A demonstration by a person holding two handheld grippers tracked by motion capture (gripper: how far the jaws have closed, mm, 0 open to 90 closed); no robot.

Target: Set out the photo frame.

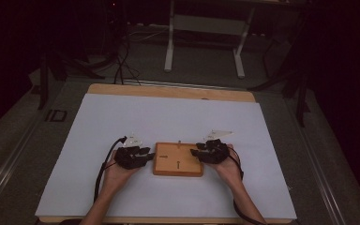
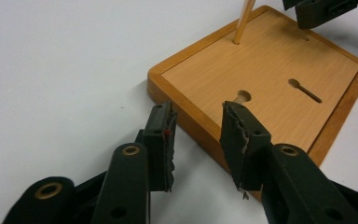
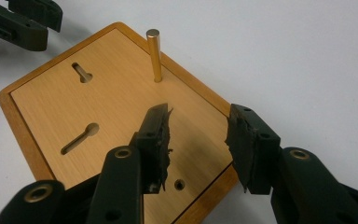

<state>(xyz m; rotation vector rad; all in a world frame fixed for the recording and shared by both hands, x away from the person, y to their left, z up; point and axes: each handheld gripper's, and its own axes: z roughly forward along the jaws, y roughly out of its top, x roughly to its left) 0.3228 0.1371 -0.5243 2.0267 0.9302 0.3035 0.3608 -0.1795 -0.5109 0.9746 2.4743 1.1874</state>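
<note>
1. The left gripper [image 2: 198, 123] has its jaws apart, straddling the near left edge of the wooden board [image 2: 279, 88] and holding nothing.
2. The right gripper [image 3: 198, 128] is also spread, one jaw over the board's top, the other beyond its right edge; whether they touch it cannot be told.
3. Both hands reach in from the table's [image 1: 122, 117] near edge, flanking the board, which lies flat near the middle of that edge.
4. An upright wooden peg [image 3: 154, 55] stands in the board beside two keyhole slots [image 3: 81, 137].

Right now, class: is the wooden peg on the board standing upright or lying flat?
Upright. The peg rises from its hole near the board's edge, its flat top clear of the surface.
</note>
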